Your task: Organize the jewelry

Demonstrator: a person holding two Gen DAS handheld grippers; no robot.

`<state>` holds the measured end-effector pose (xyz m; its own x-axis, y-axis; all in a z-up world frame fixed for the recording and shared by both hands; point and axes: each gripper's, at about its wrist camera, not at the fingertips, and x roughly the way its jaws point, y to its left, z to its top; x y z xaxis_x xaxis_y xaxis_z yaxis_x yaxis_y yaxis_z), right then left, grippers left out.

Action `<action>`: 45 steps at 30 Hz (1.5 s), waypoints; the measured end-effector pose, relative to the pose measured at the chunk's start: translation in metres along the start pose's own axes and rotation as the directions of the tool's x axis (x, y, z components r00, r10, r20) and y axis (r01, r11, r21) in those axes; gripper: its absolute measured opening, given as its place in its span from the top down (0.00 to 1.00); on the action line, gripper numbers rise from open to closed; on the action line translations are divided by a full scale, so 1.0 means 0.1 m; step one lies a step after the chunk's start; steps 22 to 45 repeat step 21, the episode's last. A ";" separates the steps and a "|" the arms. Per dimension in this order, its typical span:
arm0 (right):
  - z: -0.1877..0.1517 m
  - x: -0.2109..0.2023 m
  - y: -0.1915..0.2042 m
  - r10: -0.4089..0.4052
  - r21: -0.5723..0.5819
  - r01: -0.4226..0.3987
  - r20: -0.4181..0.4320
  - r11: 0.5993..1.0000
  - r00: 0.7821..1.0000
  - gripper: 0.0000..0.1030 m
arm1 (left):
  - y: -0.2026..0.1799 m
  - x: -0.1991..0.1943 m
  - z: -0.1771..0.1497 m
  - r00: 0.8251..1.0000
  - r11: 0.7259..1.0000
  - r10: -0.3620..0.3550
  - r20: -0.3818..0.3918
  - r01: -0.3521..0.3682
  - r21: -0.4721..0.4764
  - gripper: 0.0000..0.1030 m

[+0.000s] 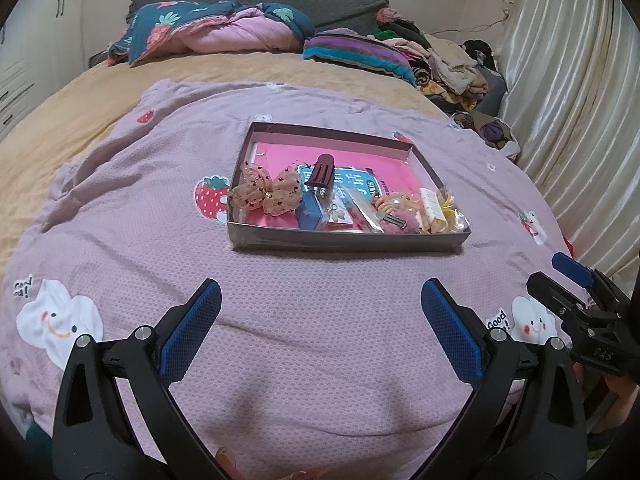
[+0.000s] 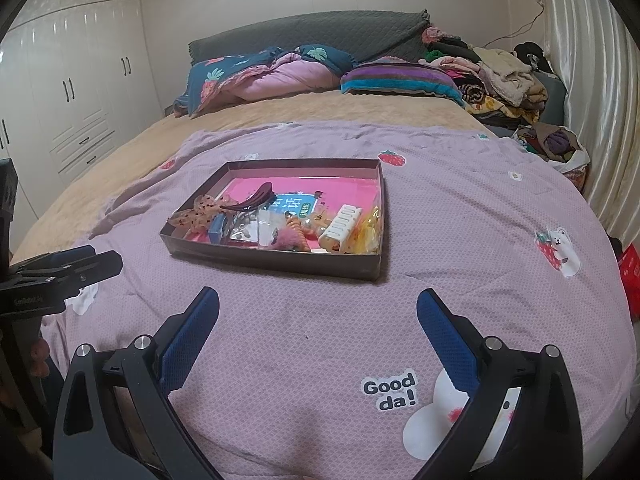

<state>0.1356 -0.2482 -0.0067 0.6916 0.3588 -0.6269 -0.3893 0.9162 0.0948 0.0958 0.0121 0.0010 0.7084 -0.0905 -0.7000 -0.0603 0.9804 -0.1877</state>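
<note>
A shallow dark cardboard box (image 1: 344, 239) (image 2: 272, 258) lies on the pink quilt, lined with a pink sheet. In it sit a lacy pink bow (image 1: 267, 193) (image 2: 200, 210), a dark maroon hair claw (image 1: 321, 175) (image 2: 252, 199), a small blue box (image 1: 311, 213), clear packets of earrings (image 2: 250, 226), a white comb clip (image 2: 342, 230) and yellow pieces (image 1: 444, 210). My left gripper (image 1: 320, 294) hovers open over the quilt, short of the box. My right gripper (image 2: 318, 302) is open too, also nearer than the box, and holds nothing.
The pink quilt (image 1: 320, 340) covers a tan bedspread (image 2: 280, 114). Pillows and a folded duvet (image 2: 272, 72) lie at the headboard, a heap of clothes (image 2: 500, 76) at the back right. A curtain (image 1: 580, 100) hangs on the right, wardrobes (image 2: 72, 92) stand on the left.
</note>
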 end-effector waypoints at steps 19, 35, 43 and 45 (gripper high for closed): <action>0.15 0.54 -0.42 -0.145 0.056 0.146 -0.026 0.988 0.989 0.04 | 0.60 0.34 0.28 0.991 0.983 0.135 -0.026 -0.137 -0.124 0.09; 0.20 0.75 -0.68 -0.214 0.087 0.218 -0.055 0.972 0.975 0.04 | 0.86 0.43 0.38 0.978 0.966 0.208 -0.011 -0.207 -0.156 0.09; 0.20 0.75 -0.68 -0.214 0.087 0.218 -0.055 0.972 0.975 0.04 | 0.86 0.43 0.38 0.978 0.966 0.208 -0.011 -0.207 -0.156 0.09; 0.20 0.75 -0.68 -0.214 0.087 0.218 -0.055 0.972 0.975 0.04 | 0.86 0.43 0.38 0.978 0.966 0.208 -0.011 -0.207 -0.156 0.09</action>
